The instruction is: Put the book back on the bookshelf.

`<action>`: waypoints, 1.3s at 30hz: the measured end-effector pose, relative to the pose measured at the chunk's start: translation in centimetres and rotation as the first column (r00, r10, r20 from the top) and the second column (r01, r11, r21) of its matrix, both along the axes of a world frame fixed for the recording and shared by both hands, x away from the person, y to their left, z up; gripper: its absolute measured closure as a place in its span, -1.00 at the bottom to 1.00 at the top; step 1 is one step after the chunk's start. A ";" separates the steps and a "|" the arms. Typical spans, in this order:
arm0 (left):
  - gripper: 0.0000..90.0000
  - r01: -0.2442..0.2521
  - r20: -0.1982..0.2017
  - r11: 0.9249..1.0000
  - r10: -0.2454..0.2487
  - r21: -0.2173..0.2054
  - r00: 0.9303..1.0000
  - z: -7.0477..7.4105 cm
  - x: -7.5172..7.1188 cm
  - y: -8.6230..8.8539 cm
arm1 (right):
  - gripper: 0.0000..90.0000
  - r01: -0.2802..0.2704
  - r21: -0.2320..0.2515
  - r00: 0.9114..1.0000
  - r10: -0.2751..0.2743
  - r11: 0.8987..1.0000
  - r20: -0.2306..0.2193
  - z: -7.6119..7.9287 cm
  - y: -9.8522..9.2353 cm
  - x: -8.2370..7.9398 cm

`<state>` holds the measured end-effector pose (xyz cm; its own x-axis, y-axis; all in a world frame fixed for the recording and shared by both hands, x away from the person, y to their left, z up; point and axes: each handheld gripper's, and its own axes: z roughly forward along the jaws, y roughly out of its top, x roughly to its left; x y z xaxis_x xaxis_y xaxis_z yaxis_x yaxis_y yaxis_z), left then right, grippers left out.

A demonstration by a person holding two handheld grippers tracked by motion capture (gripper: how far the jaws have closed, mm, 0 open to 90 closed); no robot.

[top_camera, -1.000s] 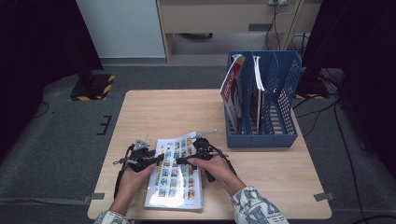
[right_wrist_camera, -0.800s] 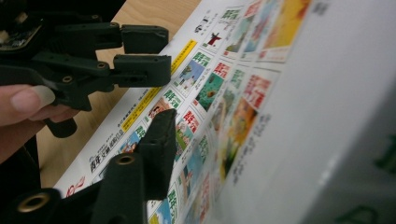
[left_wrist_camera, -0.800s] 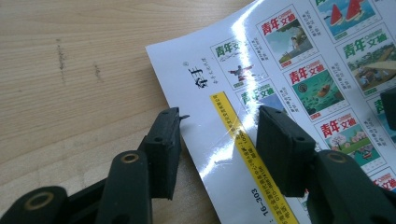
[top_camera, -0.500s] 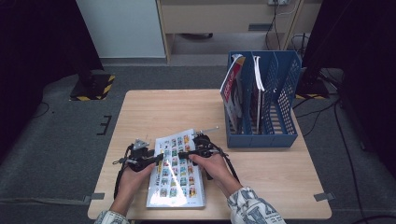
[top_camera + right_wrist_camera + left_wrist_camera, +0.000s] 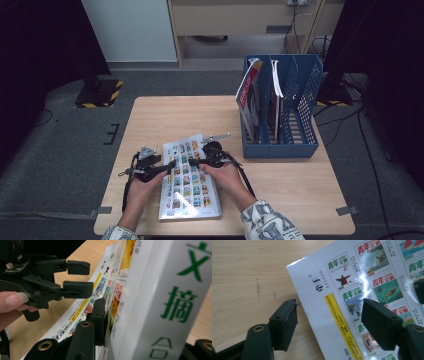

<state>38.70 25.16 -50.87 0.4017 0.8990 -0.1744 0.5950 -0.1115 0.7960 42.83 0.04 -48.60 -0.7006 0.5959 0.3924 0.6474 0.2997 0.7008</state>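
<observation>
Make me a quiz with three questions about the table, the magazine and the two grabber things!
1. Where is the blue file rack?
A. on the table's far right part
B. on the floor
C. under the magazine

2. What colour is the stripe on the magazine cover?
A. yellow
B. purple
C. grey

3. How is the left gripper?
A. open, astride the magazine's edge
C. lying on the floor
B. shut tight on a pen

Answers: 1 A, the rack stands on the table. 2 A, a yellow stripe runs down the cover. 3 A, there is a wide gap between its jaws.
</observation>
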 end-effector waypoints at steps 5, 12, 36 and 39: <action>-0.49 0.003 0.009 1.000 -0.003 -0.008 1.000 -0.1 0.4 0.8 | 0.56 0.027 0.005 0.999 -0.027 1.000 0.031 0.3 -0.4 0.6; -0.49 0.039 0.045 0.999 -0.038 -0.031 0.998 0.7 1.8 1.1 | 0.56 0.052 0.009 0.996 -0.053 0.999 0.067 0.6 -0.8 2.1; -0.46 0.117 0.034 0.991 -0.115 -0.067 0.993 -0.2 4.9 1.2 | 0.56 0.079 0.033 0.967 -0.084 0.996 0.238 2.3 -0.4 4.6; -0.46 0.131 0.035 0.989 -0.129 -0.072 0.991 -0.3 4.9 1.2 | 0.56 0.074 0.037 0.963 -0.081 0.997 0.258 2.5 -0.3 4.5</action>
<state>43.61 26.32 -51.18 0.5201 0.8240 -0.2249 0.5551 -0.1260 0.8222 47.37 -0.30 -46.13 -0.7323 0.6443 0.2204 0.4633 0.2342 0.8547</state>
